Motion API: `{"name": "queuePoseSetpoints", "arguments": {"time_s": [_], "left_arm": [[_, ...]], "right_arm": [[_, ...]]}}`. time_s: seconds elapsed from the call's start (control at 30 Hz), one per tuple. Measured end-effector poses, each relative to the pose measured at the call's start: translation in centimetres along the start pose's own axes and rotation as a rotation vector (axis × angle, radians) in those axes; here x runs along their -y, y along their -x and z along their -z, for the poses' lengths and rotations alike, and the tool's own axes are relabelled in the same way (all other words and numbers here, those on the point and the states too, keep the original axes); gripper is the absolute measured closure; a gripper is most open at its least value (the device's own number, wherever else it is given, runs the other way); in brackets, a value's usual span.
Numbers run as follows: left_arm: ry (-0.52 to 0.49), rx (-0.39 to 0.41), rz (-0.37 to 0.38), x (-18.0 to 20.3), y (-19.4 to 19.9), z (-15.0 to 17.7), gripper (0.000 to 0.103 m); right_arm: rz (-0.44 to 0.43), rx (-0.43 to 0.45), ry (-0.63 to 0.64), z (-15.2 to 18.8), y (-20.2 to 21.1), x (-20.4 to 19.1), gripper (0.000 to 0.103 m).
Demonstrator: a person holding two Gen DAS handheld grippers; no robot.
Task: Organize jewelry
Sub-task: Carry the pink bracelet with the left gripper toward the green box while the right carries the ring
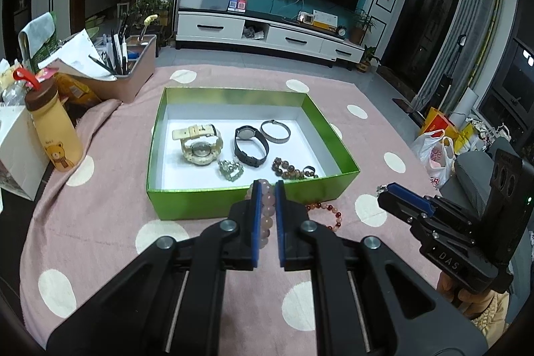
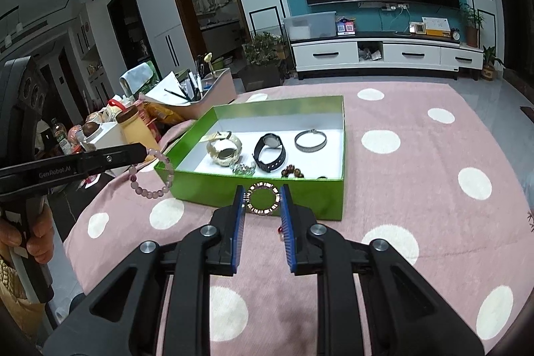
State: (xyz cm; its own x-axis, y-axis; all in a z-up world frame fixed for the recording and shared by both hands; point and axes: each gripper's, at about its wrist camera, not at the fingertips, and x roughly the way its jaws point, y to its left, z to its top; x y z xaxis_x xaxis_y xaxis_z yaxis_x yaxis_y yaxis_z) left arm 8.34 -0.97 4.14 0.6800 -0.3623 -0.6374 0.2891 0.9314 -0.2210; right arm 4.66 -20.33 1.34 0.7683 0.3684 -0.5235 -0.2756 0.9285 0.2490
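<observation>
My left gripper [image 1: 268, 186] is shut on a pink bead bracelet [image 1: 267, 216], held just above the near wall of the green box [image 1: 200, 199]. From the right wrist view the same bracelet [image 2: 157, 179] hangs as a loop from the left gripper [image 2: 144, 151]. My right gripper [image 2: 262, 192] is shut on a sparkling crystal bracelet [image 2: 263, 212], held in front of the box [image 2: 300, 192]. A red bead bracelet [image 1: 328, 212] lies on the cloth beside the box. In the box lie a cream watch [image 1: 200, 145], a black watch [image 1: 250, 145], a grey bangle [image 1: 275, 130] and green [image 1: 230, 169] and brown [image 1: 288, 171] bead bracelets.
A pink cloth with cream dots [image 1: 100, 216] covers the table. At its left stand a yellow bear bottle [image 1: 55, 129], a white carton [image 1: 16, 152] and a pen tray [image 1: 133, 72]. Plastic bags [image 1: 434, 155] sit on the floor to the right. A hand [image 2: 36, 239] holds the left gripper.
</observation>
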Motion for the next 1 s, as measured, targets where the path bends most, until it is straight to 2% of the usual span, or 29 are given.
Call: {"name": "queuePoseSetpoints", "arguments": {"time_s": [0.47, 1.0], "left_arm": [[-0.033, 0.015, -0.027, 0.1, -1.5, -2.3, 0.096], [-0.047, 0.02, -0.037, -0.4, -3.2, -4.2, 0.096]], "right_arm": [[0.02, 0.051, -0.002, -2.8, -0.8, 1.0, 0.082], [0.034, 0.067, -0.001, -4.7, -1.9, 1.5, 0.082]]}}
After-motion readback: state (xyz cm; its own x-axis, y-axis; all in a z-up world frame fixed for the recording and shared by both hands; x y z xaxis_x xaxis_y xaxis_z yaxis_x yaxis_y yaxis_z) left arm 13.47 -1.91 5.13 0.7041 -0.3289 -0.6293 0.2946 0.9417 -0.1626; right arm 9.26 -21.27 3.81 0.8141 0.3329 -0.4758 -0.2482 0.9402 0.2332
